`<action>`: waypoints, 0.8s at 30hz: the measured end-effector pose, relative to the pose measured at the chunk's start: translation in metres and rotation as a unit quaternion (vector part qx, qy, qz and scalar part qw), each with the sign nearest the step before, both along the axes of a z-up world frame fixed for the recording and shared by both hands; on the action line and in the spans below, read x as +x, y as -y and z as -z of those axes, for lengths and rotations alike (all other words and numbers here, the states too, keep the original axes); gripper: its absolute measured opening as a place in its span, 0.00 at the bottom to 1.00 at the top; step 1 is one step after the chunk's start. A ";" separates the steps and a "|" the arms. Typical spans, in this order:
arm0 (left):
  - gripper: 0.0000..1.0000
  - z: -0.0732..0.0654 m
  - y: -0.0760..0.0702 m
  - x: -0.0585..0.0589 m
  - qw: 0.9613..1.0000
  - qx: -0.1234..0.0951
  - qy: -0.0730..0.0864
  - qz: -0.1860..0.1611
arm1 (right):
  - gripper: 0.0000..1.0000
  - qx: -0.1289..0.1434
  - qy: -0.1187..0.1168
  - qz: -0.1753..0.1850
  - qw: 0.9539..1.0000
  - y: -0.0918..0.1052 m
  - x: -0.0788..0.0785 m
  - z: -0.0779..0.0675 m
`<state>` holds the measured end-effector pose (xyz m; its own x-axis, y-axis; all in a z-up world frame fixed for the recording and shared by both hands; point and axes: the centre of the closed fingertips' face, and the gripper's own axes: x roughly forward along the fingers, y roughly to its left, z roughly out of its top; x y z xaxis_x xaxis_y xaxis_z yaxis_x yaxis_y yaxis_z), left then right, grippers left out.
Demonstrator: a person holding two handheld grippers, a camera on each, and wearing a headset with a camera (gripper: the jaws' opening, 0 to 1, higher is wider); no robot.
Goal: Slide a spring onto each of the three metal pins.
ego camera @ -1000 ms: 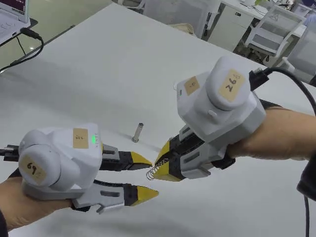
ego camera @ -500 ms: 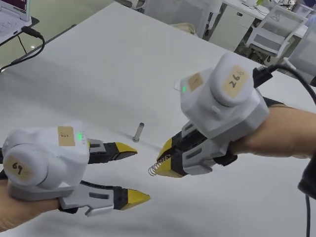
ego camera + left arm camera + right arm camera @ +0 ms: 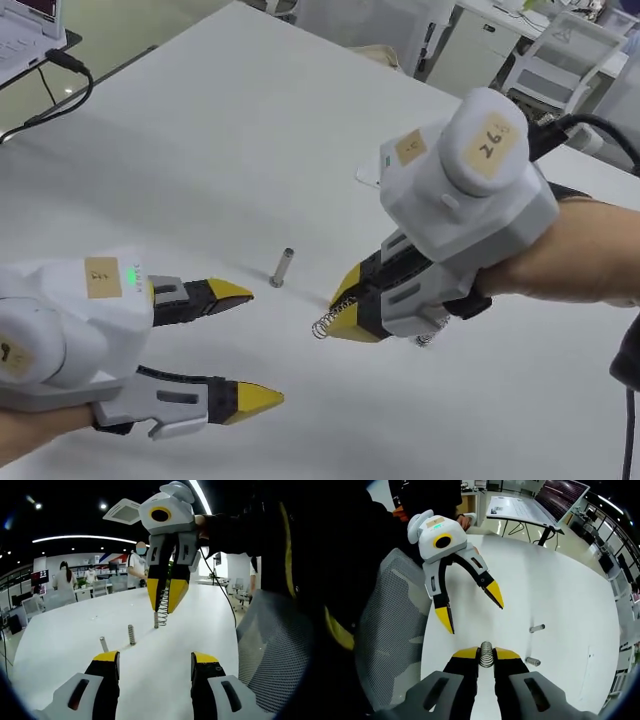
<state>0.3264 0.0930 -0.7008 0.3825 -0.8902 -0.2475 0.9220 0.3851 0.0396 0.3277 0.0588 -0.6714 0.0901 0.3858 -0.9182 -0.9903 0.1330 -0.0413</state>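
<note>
The left gripper (image 3: 246, 345) is nearest, to the near left of the bare pin (image 3: 284, 267). Its 2 yellow-tipped jaws are spread wide with nothing between them. To the near right of that pin, the right gripper (image 3: 338, 318) has its jaws pinched narrow on 1 spring (image 3: 321, 327). The free end of the coil pokes out past the tips and points down at the white table (image 3: 200, 130); I cannot tell whether it touches the surface. In the right gripper view the coil sits clamped between the 2 tips, seen end on. The bare pin stands on the table, apart from both grippers. In the left gripper view a second pin (image 3: 131, 634) stands just beside the bare pin, already wearing a spring. Well beyond the bare pin to the far left, a black cable (image 3: 60, 95) trails across the table. To the far right, past the table edge, are office chairs (image 3: 555, 60).
</note>
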 end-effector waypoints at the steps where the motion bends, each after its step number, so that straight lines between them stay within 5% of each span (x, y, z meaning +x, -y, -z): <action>1: 0.52 0.000 -0.001 0.001 1.000 0.001 0.001 -0.002 | 0.09 0.000 0.001 0.001 1.000 0.000 0.001 0.000; 14: 0.55 0.006 -0.017 0.006 0.999 0.022 0.015 -0.031 | 0.08 -0.013 0.015 0.004 1.000 0.001 0.030 -0.003; 24: 0.54 0.015 -0.024 0.006 0.999 0.022 0.006 -0.045 | 0.08 -0.021 0.014 0.005 1.000 -0.001 0.051 0.002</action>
